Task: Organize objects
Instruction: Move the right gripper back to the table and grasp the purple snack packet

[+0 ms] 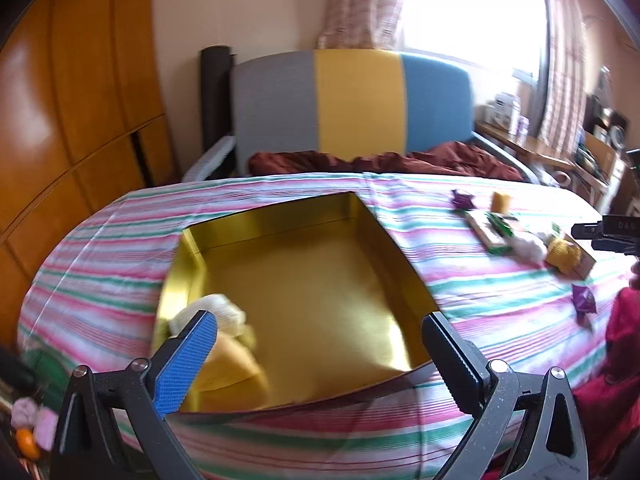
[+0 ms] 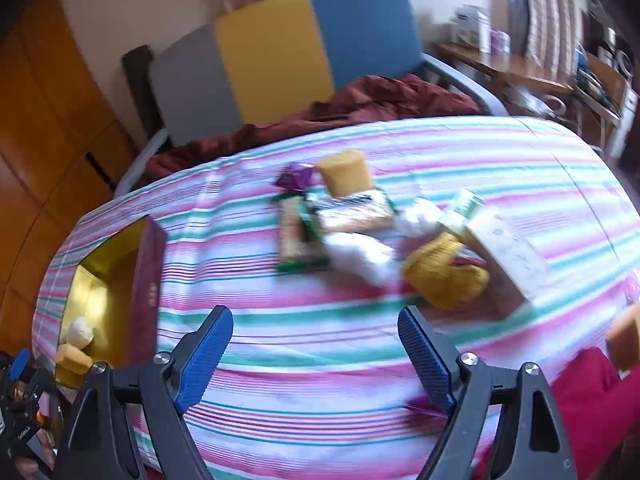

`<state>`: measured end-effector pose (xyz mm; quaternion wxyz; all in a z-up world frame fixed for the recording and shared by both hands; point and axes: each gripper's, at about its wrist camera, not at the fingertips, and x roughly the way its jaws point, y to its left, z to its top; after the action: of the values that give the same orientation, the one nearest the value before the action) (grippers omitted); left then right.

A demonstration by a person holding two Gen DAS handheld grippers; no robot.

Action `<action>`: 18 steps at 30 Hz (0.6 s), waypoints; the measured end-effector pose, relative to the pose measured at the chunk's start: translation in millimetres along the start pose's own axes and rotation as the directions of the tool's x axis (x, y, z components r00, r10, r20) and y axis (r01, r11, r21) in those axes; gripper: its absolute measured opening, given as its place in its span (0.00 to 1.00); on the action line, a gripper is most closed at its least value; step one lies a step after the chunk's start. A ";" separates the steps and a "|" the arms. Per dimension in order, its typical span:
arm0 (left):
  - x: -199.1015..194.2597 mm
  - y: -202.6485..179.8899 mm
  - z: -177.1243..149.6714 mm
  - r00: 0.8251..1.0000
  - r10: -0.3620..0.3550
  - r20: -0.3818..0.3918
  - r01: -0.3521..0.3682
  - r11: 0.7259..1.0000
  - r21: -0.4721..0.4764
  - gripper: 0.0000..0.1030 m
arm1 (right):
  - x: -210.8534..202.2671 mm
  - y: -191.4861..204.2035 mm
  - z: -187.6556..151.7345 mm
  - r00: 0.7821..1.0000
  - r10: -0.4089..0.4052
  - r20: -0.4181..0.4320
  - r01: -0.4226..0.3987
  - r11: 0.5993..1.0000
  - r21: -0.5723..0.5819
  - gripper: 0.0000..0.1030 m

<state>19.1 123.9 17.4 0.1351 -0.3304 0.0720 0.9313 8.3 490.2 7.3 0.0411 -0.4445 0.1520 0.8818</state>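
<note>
A gold-lined box (image 1: 320,280) lies open on the striped cloth; in its near left corner sit a pale wrapped item (image 1: 224,310) and a yellow block (image 1: 232,372). My left gripper (image 1: 320,356) hangs open over the box's near edge with nothing between its fingers. In the right wrist view the box (image 2: 116,280) shows a dark red outer wall at the far left. My right gripper (image 2: 316,354) stands open over bare cloth, short of a pile: a yellow knitted item (image 2: 444,276), white wrapped pieces (image 2: 360,254), a green-edged packet (image 2: 296,236), a yellow block (image 2: 346,172), a purple wrapper (image 2: 296,176), a pale carton (image 2: 508,252).
The striped cloth (image 2: 320,360) covers the whole surface. A grey, yellow and blue headboard (image 1: 352,104) and a dark red blanket (image 1: 380,160) lie beyond. A wooden wardrobe (image 1: 60,100) stands left. A red sleeve (image 2: 592,392) shows at lower right. Another purple wrapper (image 1: 584,300) lies near the right edge.
</note>
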 end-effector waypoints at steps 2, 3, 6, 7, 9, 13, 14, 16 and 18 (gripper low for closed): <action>3.5 -13.2 2.4 1.000 -0.028 -0.005 0.028 0.999 0.028 1.00 | -3.6 -24.2 -0.3 1.000 -0.016 -0.009 0.016 0.998 0.063 0.84; 5.5 -21.5 3.6 0.999 -0.046 -0.008 0.046 0.998 0.045 1.00 | -5.3 -35.7 -0.4 1.000 -0.016 -0.017 0.018 0.995 0.099 0.84; 9.2 -39.4 4.9 0.996 -0.089 -0.018 0.090 0.993 0.081 1.00 | -10.6 -65.0 -0.1 0.999 -0.014 -0.040 0.022 0.979 0.202 0.84; 10.8 -46.4 5.1 0.994 -0.104 -0.024 0.106 0.990 0.097 1.00 | -11.9 -72.0 -0.1 0.999 -0.019 -0.047 0.029 0.974 0.224 0.84; 12.8 -58.8 4.6 0.992 -0.124 -0.035 0.127 0.984 0.123 1.00 | -11.9 -83.8 -0.4 0.997 -0.035 -0.069 0.051 0.966 0.252 0.84; 15.2 -79.5 2.0 0.985 -0.161 -0.055 0.168 0.972 0.161 1.00 | 0.6 -92.3 -5.1 0.983 -0.068 -0.168 0.109 0.962 0.250 0.84; 15.6 -82.3 1.3 0.984 -0.169 -0.059 0.176 0.970 0.167 1.00 | 7.2 -92.1 -7.1 0.975 -0.070 -0.211 0.120 0.964 0.239 0.84; 16.8 -88.5 0.3 0.981 -0.183 -0.065 0.192 0.964 0.183 1.00 | 22.2 -90.6 -12.9 0.956 -0.063 -0.288 0.131 0.965 0.226 0.84; 17.4 -93.2 0.8 0.979 -0.194 -0.068 0.204 0.960 0.194 1.00 | 34.9 -85.2 -17.9 0.939 -0.067 -0.338 0.141 0.970 0.199 0.83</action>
<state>33.6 216.4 2.8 0.2587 -0.3432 0.1352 0.8928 18.8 563.5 -50.2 0.1110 -0.5855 0.2299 0.7694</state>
